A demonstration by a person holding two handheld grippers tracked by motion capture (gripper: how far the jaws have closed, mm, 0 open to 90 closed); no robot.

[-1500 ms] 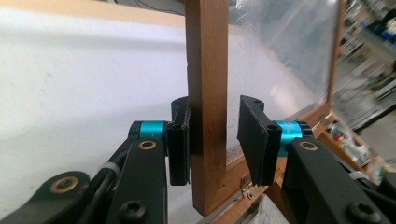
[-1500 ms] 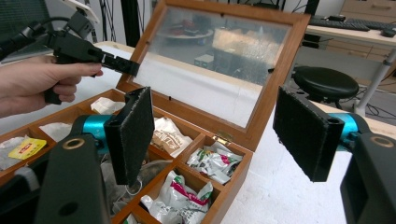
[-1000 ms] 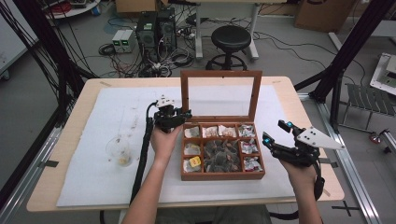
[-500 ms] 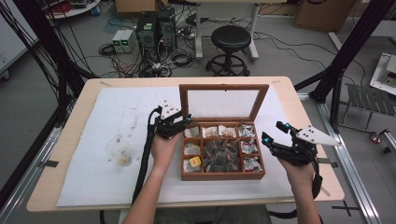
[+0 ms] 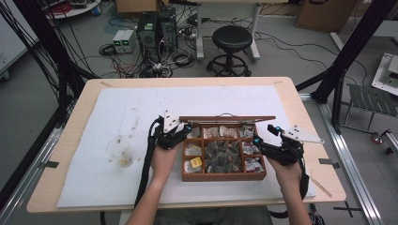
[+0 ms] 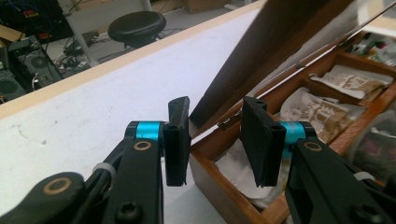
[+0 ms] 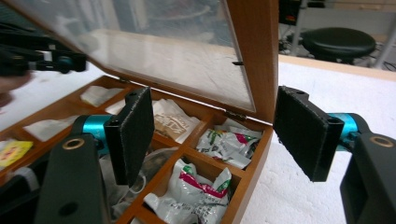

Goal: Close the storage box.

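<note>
A wooden compartment box (image 5: 223, 176) holds tea bags and foil packets (image 7: 201, 186), with one yellow packet (image 5: 196, 163) at the front left. Its glass-paned lid (image 5: 227, 118) leans far forward over the box, hinged at the back. My left gripper (image 5: 180, 132) is at the lid's left end. In the left gripper view the lid's edge (image 6: 280, 46) runs down between the parted jaws of that gripper (image 6: 215, 140), with a gap on one side. My right gripper (image 5: 257, 143) stands wide open at the box's right side, and its own view (image 7: 215, 135) looks under the lid (image 7: 247, 56).
A white mat (image 5: 141, 108) covers the wooden table. A clear plastic cup (image 5: 118, 151) with something yellowish in it stands left of the box. Beyond the table's far edge are a black stool (image 5: 233, 35), computers and cables on the floor.
The lid has swung from upright down toward the box. My left gripper came down and forward with its left end. The right gripper has barely moved.
</note>
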